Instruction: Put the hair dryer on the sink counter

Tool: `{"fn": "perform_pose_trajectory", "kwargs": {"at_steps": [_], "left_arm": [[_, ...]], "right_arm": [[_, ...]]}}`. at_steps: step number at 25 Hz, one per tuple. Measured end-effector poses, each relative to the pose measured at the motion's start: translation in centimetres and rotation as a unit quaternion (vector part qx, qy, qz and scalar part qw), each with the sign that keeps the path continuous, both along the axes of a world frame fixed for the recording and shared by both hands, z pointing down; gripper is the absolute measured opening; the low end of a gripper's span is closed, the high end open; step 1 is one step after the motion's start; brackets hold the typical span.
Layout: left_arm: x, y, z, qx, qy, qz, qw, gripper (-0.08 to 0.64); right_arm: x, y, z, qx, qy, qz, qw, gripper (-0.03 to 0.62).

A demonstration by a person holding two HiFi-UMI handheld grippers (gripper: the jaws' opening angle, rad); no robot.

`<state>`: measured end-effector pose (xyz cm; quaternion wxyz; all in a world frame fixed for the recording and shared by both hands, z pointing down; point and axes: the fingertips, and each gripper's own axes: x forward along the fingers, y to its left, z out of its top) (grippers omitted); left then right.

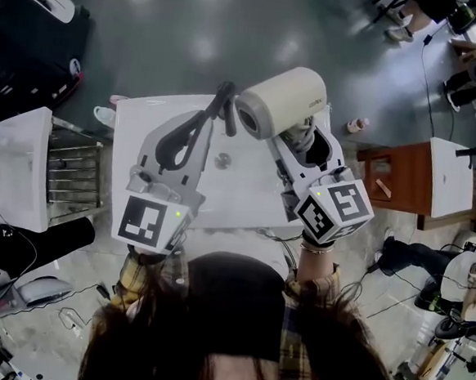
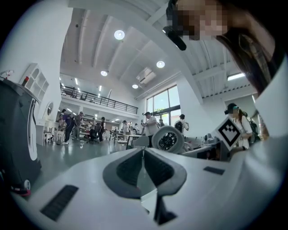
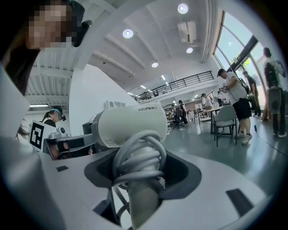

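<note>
A cream hair dryer [image 1: 282, 102] with its grey cord wound round the handle is held up above the white sink counter [image 1: 149, 117]. My right gripper [image 1: 307, 141] is shut on that handle. In the right gripper view the wrapped handle [image 3: 137, 166] stands between the jaws and the barrel [image 3: 130, 123] lies across above them. My left gripper [image 1: 225, 98] is raised beside the dryer's rear end, its dark pads [image 2: 128, 168] pressed together with nothing between them. The left gripper view shows the dryer's rear grille [image 2: 167, 140] just beyond the jaw tips.
The counter's basin has a round drain [image 1: 221, 159]. A metal rack [image 1: 71, 172] and a white unit [image 1: 14, 167] stand to the left, a brown wooden cabinet [image 1: 403, 178] to the right. A black case [image 2: 18, 134] stands at the left. Several people are in the hall behind.
</note>
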<state>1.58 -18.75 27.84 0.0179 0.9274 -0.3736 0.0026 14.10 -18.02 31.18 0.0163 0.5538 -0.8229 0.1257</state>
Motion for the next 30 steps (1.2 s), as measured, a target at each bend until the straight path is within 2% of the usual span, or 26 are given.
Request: {"fn": "perform_pose_trajectory", "kwargs": {"at_steps": [8,16,25,30], "left_arm": [[-0.1,-1.8,0.7,-0.009,-0.004,-0.003,0.9999,0.029],[-0.1,-3.4,2.3,-0.029,-0.013,0.002,0.9995,0.029],[1.5,-4.1,4.6,-0.053,-0.02,0.009,0.9983,0.029],[1.7,-4.7,6.0,-0.065,-0.029,0.009,0.9974,0.029]], "right_arm": [[2.6,-2.2,1.8,-0.019,0.032,0.025,0.999,0.273],[3.3,-5.1,4.1,-0.047,0.082,0.007,0.996,0.273],[3.8,-7.3,9.0,-0.091,0.151,-0.062,0.982,0.275],[3.8,-8.6,12.3,-0.11,0.167,-0.105,0.974,0.273]]}}
